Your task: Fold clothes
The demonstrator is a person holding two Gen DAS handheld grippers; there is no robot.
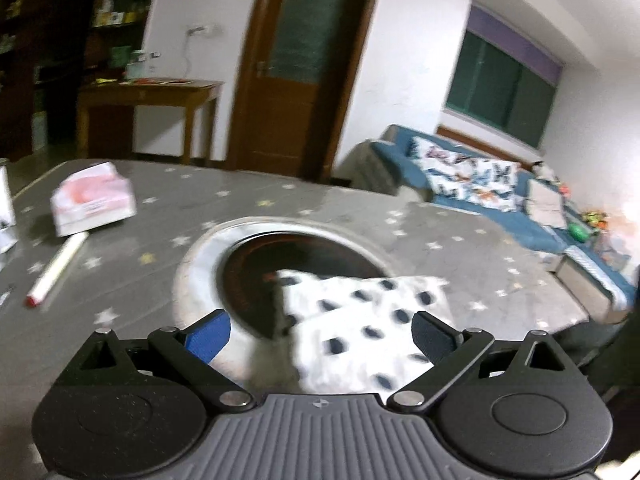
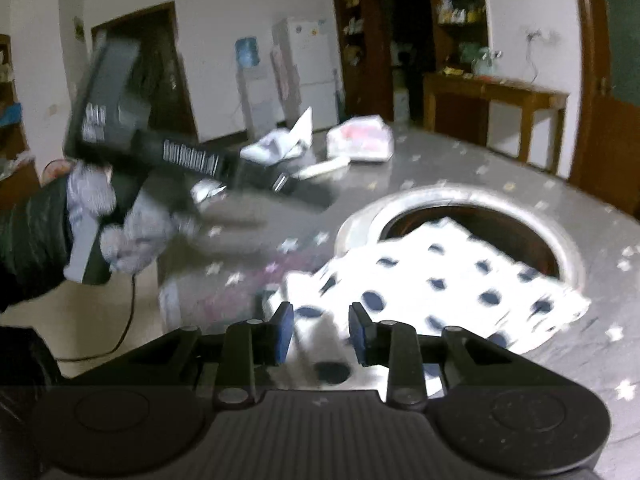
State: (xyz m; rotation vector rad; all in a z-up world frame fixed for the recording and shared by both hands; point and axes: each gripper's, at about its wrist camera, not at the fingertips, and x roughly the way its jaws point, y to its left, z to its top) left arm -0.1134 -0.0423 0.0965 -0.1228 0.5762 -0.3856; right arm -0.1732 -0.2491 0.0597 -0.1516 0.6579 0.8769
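Here the right gripper point(image 2: 320, 330) pinches the spotted cloth's point(image 2: 440, 280) near edge; left gripper point(image 1: 322, 338) gapes wide.

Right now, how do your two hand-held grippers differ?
The left hand-held gripper has its jaws spread wide above the dotted cloth, gripping nothing. The right hand-held gripper has its jaws much closer, with a fold of that cloth between them. Both have blue pads and face the cloth.

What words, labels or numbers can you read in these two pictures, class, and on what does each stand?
Left gripper, white lettering along its black body: too blurred to read.
Same body, white label block: too blurred to read.
Tissue pack, dark print on its front: too blurred to read.
Nothing else bears text.
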